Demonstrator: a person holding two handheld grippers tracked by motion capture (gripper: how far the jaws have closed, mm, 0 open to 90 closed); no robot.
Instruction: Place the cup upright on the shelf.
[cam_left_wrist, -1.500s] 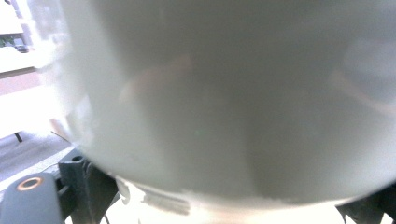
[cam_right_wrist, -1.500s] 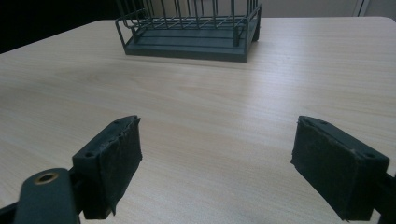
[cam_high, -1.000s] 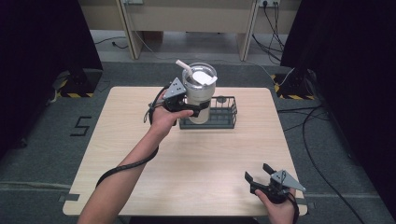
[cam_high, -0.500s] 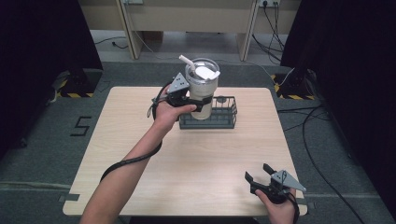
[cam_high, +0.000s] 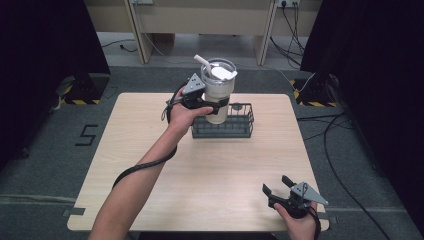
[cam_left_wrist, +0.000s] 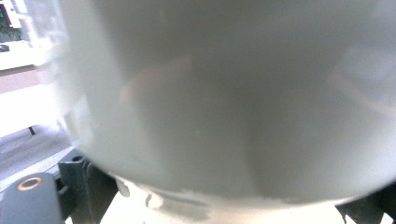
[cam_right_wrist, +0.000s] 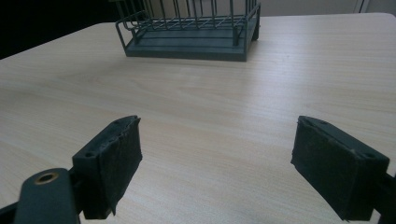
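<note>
A cream tumbler (cam_high: 218, 92) with a clear lid and a white straw hangs above the dark wire rack (cam_high: 235, 125) at the back middle of the table. My left gripper (cam_high: 216, 105) is shut on the tumbler's body, and the tumbler's pale wall (cam_left_wrist: 224, 93) sits right up against the camera in the left gripper view. Near the table's front right corner my right gripper (cam_high: 278, 188) stands open with nothing between its pads (cam_right_wrist: 116, 158). The rack (cam_right_wrist: 191, 35) lies ahead of it in the right gripper view.
The light wooden table (cam_high: 210, 175) is bare between the rack and the right gripper. Dark curtains flank the table. Cables run over the floor at the right.
The left gripper has lifted the tumbler higher and a little to the right above the rack. The right gripper has stayed where it was.
</note>
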